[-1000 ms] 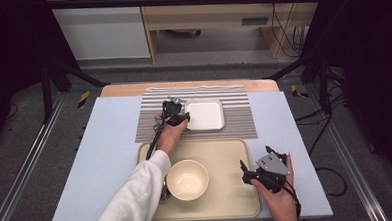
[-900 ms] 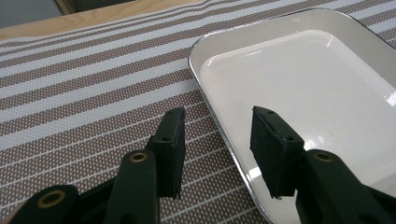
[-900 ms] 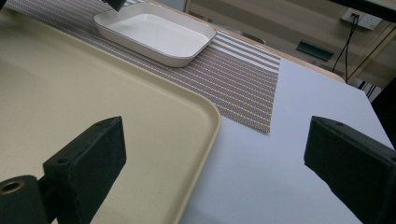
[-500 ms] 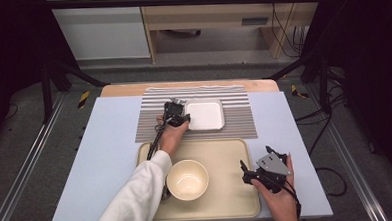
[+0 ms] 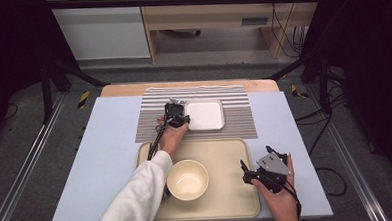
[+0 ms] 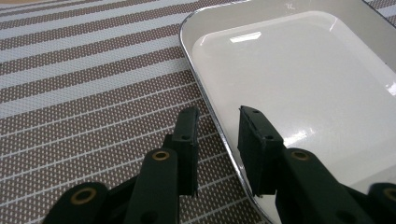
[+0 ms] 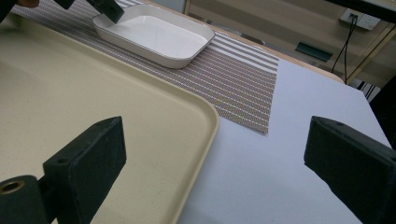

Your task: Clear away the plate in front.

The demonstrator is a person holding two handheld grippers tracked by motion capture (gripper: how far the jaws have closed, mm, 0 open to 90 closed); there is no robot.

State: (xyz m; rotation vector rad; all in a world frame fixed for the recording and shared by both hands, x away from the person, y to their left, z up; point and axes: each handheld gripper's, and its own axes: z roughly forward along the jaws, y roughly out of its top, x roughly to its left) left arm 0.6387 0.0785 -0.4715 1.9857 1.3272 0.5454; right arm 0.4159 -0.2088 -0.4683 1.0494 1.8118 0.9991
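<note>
Between hand-held gripper (image 6: 217, 140) jaws, dish (image 6: 299, 84) rim

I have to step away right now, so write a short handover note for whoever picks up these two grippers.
Left gripper: jaws have just been closing astride the near-left rim of the white rectangular ceramic dish, with gaps still showing, so not gripped yet.
Right gripper: open, empty, over the right edge of the beige plastic tray.
Dish sits on the striped woven placemat; cream round bowl is on the tray.
Left: close on the rim, then probably lift the dish.
</note>
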